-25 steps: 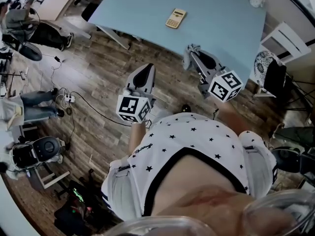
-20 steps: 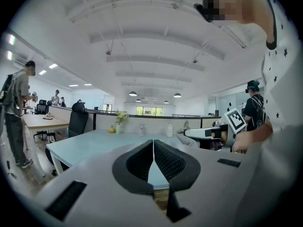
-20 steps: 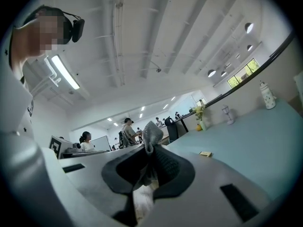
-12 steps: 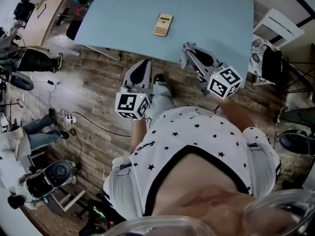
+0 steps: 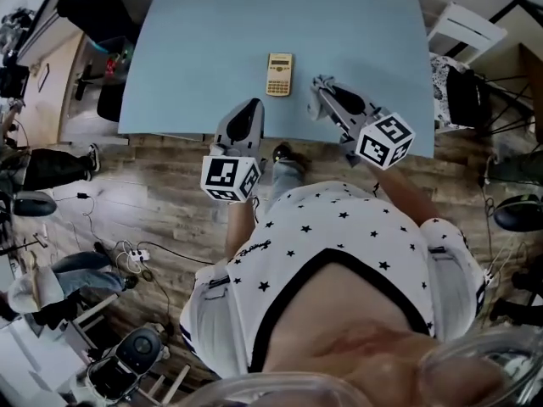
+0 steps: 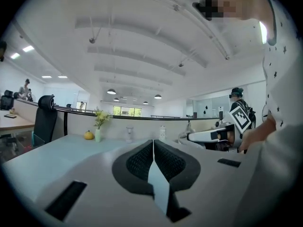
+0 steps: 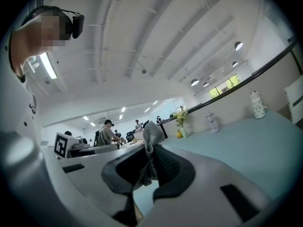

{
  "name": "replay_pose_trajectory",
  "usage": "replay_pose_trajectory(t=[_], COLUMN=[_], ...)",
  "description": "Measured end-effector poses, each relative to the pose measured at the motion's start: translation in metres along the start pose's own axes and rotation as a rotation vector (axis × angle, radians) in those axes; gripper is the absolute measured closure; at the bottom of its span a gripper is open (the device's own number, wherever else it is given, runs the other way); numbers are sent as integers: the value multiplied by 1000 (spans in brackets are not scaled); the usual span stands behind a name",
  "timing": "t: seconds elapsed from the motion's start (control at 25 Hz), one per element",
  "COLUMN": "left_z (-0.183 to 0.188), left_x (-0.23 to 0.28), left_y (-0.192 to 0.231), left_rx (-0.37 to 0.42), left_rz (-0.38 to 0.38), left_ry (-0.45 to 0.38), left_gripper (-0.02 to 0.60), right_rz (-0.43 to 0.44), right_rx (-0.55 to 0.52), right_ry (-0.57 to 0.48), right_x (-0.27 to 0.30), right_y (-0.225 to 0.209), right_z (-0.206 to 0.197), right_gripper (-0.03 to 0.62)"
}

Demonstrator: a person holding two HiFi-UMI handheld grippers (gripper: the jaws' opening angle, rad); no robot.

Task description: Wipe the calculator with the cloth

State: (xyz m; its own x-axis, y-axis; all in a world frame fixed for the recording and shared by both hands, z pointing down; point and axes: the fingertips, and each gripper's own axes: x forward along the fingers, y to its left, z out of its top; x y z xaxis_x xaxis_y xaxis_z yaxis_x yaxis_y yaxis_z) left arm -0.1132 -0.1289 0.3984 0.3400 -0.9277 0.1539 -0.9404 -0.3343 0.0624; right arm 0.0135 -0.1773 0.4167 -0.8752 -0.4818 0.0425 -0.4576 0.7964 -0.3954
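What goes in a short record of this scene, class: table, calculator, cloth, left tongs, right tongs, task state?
table: light blue, bears the calculator
calculator: lies flat near the table's near edge, untouched
cloth: grey, pinched in the right tongs
left tongs: shut, nothing between them
right tongs: shut on the cloth, right of the calculator, apart from it
task state: wiping not yet begun

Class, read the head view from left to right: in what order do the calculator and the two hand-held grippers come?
left hand-held gripper → calculator → right hand-held gripper, which is shut on the cloth
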Motion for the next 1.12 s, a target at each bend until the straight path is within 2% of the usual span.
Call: replay_pose_trajectory(t=[0.32,0.68,0.88,1.12], left_z=[4,-3,-1,4], left_x=[30,45,53,63], left_y=[60,116,146,178], left_rx=[-14,-35,-32,-17], left_rz=[-81,-105,-122,-134], left_ry=[11,12,3,-13], left_gripper=[551,551,551,551], right_rz=[-108,-212,-273,-354], right_rx=[25,37,96,70], right_ry=[39,132,177,247], right_x=[62,126,161,193], right_y=[-19,-50,-73,-101], right_z=[-12,-37,-58,-81], right_gripper=[554,554,554,554])
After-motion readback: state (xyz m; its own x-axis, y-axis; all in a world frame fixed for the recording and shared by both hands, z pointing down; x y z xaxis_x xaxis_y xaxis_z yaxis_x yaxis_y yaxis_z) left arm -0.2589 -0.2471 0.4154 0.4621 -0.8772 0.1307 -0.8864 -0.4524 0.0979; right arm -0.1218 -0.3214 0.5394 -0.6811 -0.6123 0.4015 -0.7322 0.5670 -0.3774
